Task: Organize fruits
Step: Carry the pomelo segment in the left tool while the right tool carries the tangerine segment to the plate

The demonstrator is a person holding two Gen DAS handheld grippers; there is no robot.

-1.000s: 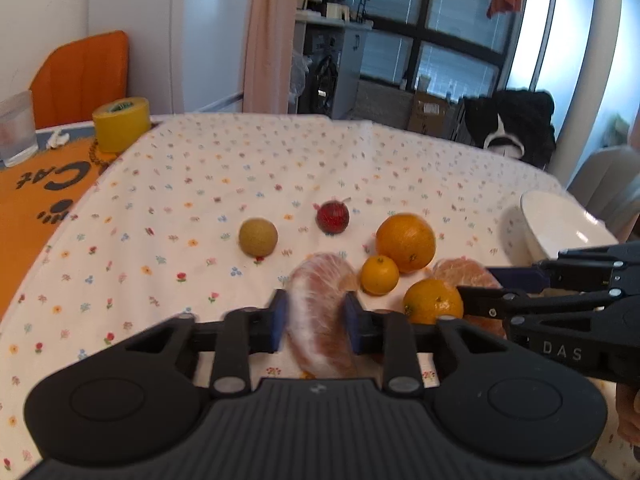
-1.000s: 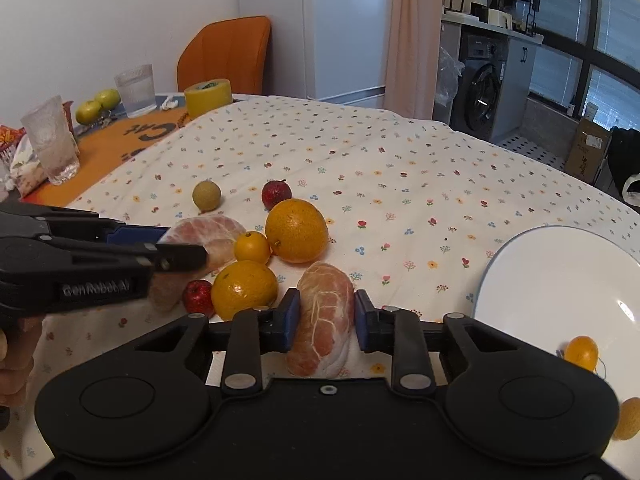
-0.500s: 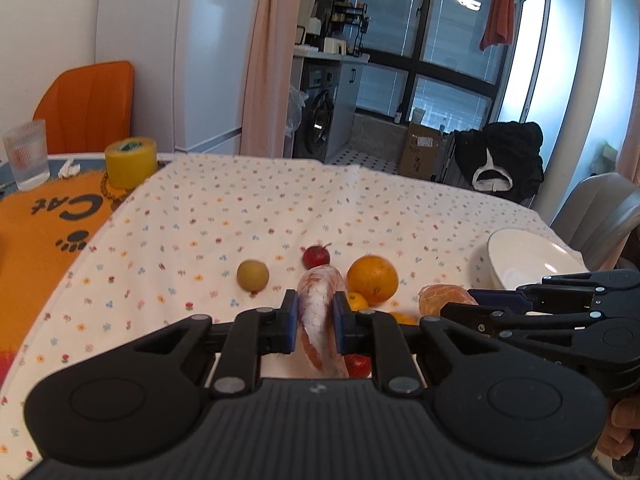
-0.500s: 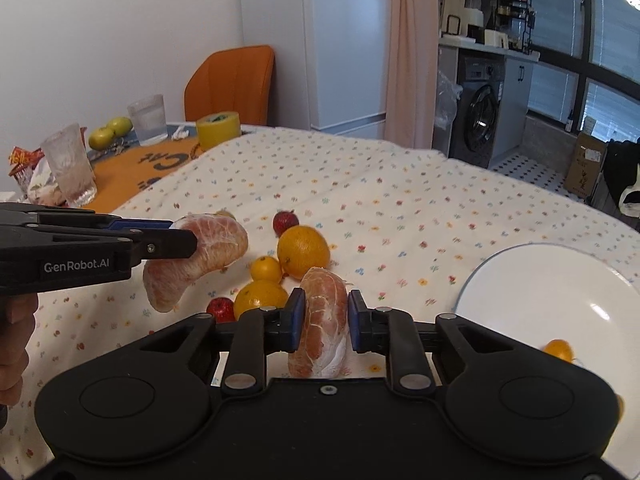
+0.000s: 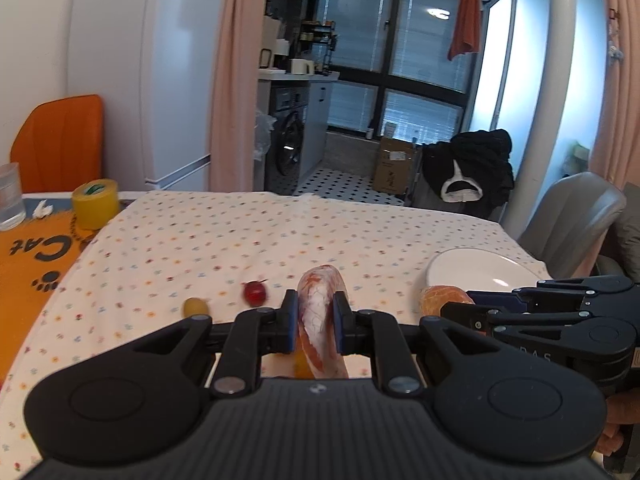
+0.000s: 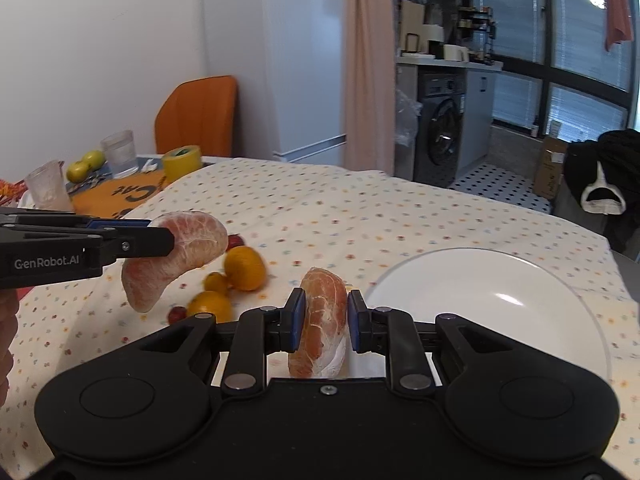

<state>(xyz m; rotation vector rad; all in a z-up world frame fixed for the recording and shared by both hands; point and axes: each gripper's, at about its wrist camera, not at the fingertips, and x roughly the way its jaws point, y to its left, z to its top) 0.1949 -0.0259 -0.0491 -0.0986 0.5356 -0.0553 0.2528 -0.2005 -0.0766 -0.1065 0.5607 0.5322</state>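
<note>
Pink, net-veined peeled citrus fills both tools. Nearest in the right wrist view, the right gripper is closed on an upright segment, its blue pads pressing both flat sides, held in the air above the cloth near the table's near edge. The left gripper is likewise closed on a second segment, which in the right wrist view hangs curved below the pads, clear of the table.

Just beyond the right gripper, towards the table's right edge, lies the white plate. I cannot see anything on the part of it in view. Left of it, mid-table, loose fruit sits on the flowered cloth: a large orange, two smaller ones touching or nearly so, and a small red fruit with a yellow-green one further left. At the far left corner stand a yellow tape roll and a glass.

The step appears to be carrying both segments to the plate. To do it well, keep the squeeze light, since this soft flesh would likely tear or weep. Lower each piece until it rests on the plate before letting go, right one first, as it is nearer. Keep the two tools apart as they come in.
</note>
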